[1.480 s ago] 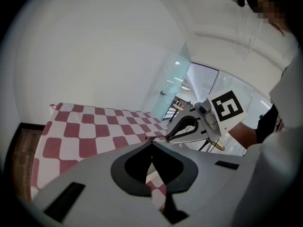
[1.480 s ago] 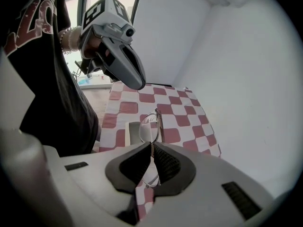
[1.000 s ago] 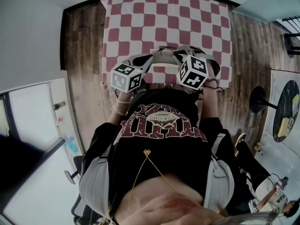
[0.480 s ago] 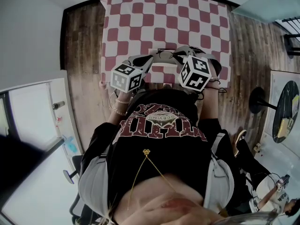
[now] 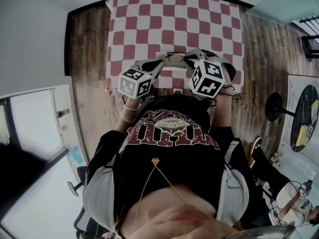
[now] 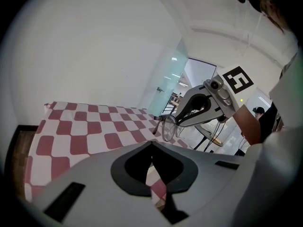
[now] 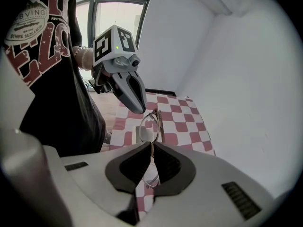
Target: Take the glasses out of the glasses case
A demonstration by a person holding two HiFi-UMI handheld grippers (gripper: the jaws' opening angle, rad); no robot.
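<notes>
A table (image 5: 174,14) with a red-and-white checked cloth stands at top centre on dark wood floor (image 5: 87,59). White wall (image 5: 30,34) fills the upper left. A round black table (image 5: 310,96) sits at the right edge.

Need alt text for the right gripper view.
The right gripper, jaws shut, holds thin-framed glasses over a red-and-white checked table. The left gripper, jaws together, hangs just beyond them.

Red/white checked table (image 5: 149,14), wood floor (image 5: 87,49) either side. L gripper (image 5: 160,62) & R gripper (image 5: 188,59) angle inward nr table's near edge, tips close. Glasses (image 5: 174,57) betw. the tips, white case (image 5: 172,74) just beside on the cloth.
</notes>
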